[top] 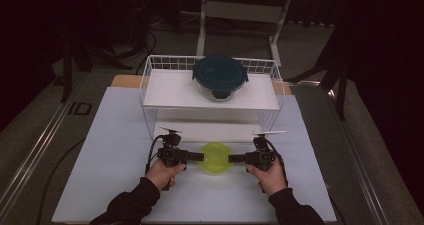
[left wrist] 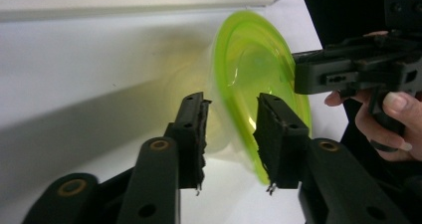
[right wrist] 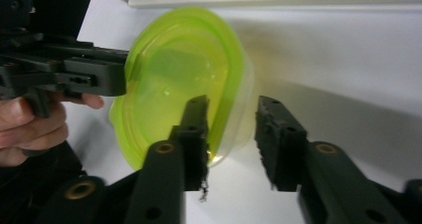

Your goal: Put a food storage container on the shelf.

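1. A lime-green lidded plastic tub [top: 216, 158] sits on the white table [top: 110, 150], just in front of the white wire rack [top: 150, 92].
2. The left gripper [top: 200, 156] comes in from the tub's left, jaws part-open and straddling its rim; I can't tell whether the pads press on it.
3. The right gripper [top: 232, 158] mirrors it on the other side, one jaw over the lid, one outside the wall, grip equally unclear.
4. On the rack's shelf stands a round glass container with a dark teal clip lid [top: 220, 76]; its contents can't be made out.
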Motion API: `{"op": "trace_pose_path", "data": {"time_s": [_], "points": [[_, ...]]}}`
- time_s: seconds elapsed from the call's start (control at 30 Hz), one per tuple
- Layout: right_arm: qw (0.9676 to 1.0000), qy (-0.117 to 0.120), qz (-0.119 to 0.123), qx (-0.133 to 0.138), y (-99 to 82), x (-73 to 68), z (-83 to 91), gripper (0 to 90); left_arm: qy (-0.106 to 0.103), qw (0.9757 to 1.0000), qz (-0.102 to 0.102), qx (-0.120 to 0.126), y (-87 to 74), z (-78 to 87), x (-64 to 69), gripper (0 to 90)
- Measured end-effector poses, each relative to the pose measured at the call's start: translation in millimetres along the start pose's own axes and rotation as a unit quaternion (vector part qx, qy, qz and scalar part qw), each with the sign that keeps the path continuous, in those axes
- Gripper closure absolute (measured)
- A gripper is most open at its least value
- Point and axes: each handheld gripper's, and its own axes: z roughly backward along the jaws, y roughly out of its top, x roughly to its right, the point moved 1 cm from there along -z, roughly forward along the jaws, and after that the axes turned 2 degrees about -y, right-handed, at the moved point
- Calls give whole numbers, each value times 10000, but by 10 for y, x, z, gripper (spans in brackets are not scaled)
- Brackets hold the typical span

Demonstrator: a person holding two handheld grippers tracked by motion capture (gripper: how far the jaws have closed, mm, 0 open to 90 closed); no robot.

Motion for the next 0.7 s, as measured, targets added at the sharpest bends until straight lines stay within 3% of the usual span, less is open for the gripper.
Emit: {"op": "trace_pose_path", "data": {"time_s": [0.07,0.4,0.53,0.7], "points": [[9999,138,-70,-23,-4,2,-6,730,-49,10000,46,7,-4,0,-7,693],[9998,204,-79,-32,-41,-48,-7,762,61,9999,86,-25,-44,-8,29,737],[9998,206,-79,-36,-74,-92,10,779,209,9997,37,-75,-72,-13,68,750],[10000,-2,93,33,-133,-210,44,804,277,9996,35,-60,-118,22,117,780]]}}
